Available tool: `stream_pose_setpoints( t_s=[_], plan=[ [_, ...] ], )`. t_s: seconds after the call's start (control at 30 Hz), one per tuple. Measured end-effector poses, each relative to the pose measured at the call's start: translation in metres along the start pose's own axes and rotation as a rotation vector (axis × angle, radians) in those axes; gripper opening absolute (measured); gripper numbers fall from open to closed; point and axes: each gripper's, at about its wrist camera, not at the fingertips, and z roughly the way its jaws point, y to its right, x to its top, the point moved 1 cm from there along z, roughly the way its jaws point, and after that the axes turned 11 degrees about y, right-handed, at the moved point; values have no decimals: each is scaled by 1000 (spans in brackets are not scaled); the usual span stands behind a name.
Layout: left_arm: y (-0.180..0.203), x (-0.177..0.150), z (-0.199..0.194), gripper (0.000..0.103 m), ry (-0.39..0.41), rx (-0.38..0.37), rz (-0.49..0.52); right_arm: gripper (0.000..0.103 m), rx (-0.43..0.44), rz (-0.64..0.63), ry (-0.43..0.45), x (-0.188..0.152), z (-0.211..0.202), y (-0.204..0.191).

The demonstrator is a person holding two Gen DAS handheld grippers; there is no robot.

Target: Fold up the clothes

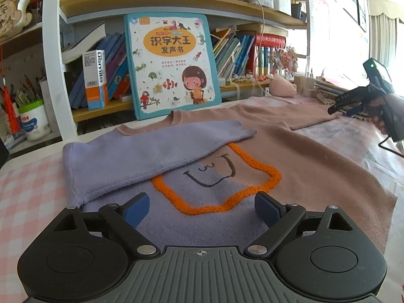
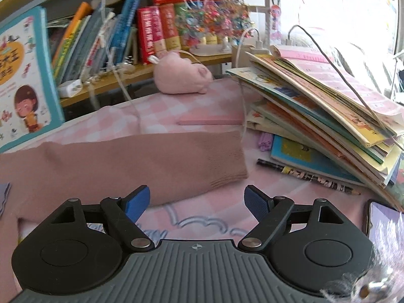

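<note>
On the tabletop, with its pink check cover, the sweater lay flat with its front up, and its purple sleeve was already folded across the chest, above the orange outline. The pink sleeve was stretched out straight toward the stack of books, so I judged that my step was to fold this one in as well. To do it well, I thought I should pinch the ribbed cuff through both layers, lift it only a little and carry it across the chest, so that it lies on the purple one without wrinkles. My right gripper had its fingers spread with nothing between them; the cuff lay just ahead of them, a little to the left, near the left fingertip but not between the fingers. My left gripper was also spread wide and hovered over the lower hem area of the sweater, gripping nothing. A pencil lay near the cuff, and I wanted to avoid it.
</note>
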Motion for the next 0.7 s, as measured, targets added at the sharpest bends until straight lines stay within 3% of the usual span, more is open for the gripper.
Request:
stream_pose_setpoints(
  t_s=[0.4,0.7],
  plan=[
    [-5,-4,7,93,-43,-22,-30,68,-9,22,-21,6,31,16],
    [-8,-5,11,93,-63,-29,-44,37,-38,-14,12,5,30,21]
  ],
)
